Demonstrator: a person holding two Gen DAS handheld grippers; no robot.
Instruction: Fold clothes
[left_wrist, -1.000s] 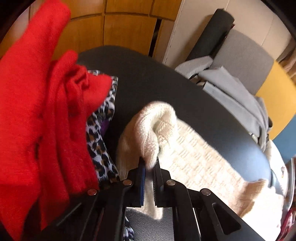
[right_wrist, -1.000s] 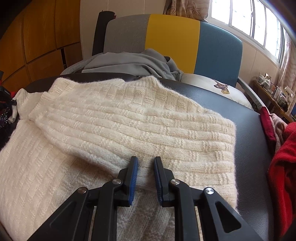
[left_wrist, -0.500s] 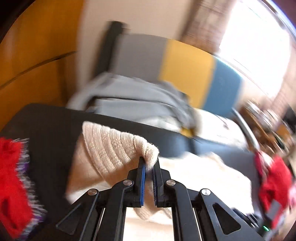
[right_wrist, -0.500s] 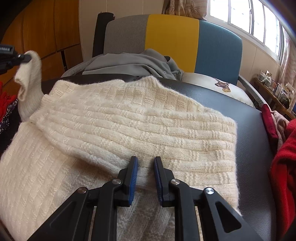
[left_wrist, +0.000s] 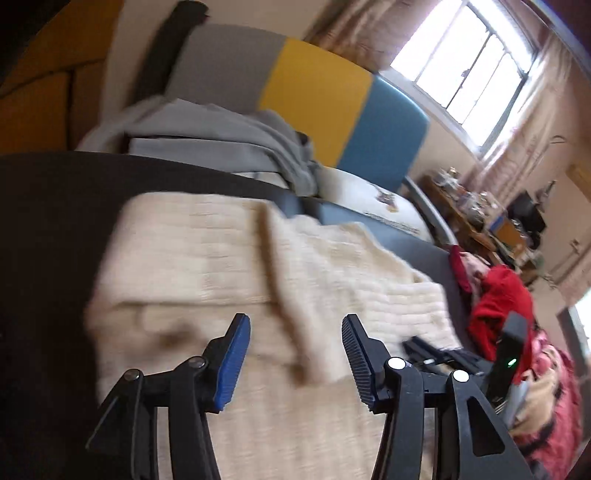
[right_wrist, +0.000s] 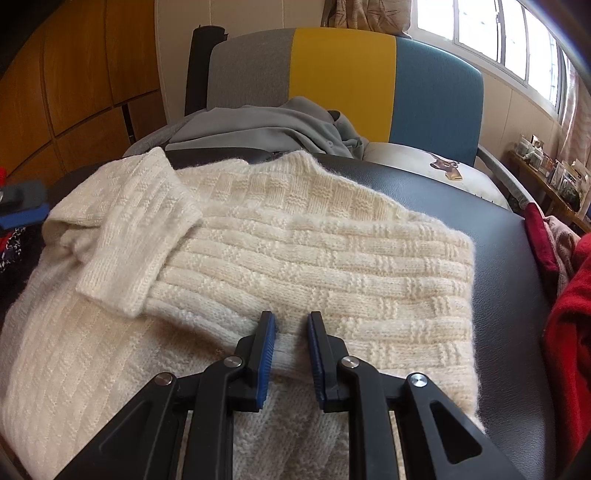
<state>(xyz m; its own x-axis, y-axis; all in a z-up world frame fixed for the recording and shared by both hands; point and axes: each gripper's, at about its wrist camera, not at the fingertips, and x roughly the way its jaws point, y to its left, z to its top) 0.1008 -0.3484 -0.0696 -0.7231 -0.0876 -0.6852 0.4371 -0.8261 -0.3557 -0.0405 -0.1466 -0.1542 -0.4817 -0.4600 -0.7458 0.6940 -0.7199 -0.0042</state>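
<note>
A cream knit sweater lies spread on the black table. Its left sleeve is folded inward across the body, cuff toward me. My right gripper is shut on a thick folded edge of the sweater at its near side. My left gripper hovers just above the sweater with its jaws opening wide and nothing pressed between the pads. In the right wrist view, one left fingertip shows at the far left edge, beside the folded sleeve. The left wrist view is blurred by motion.
A grey garment is heaped on the grey, yellow and blue chair behind the table. Red and pink clothes pile up at the table's right edge. A patterned cloth lies at the left edge.
My left gripper carried the sleeve from the left side over the sweater body, then let it go and opened its jaws. The right gripper has kept still.
</note>
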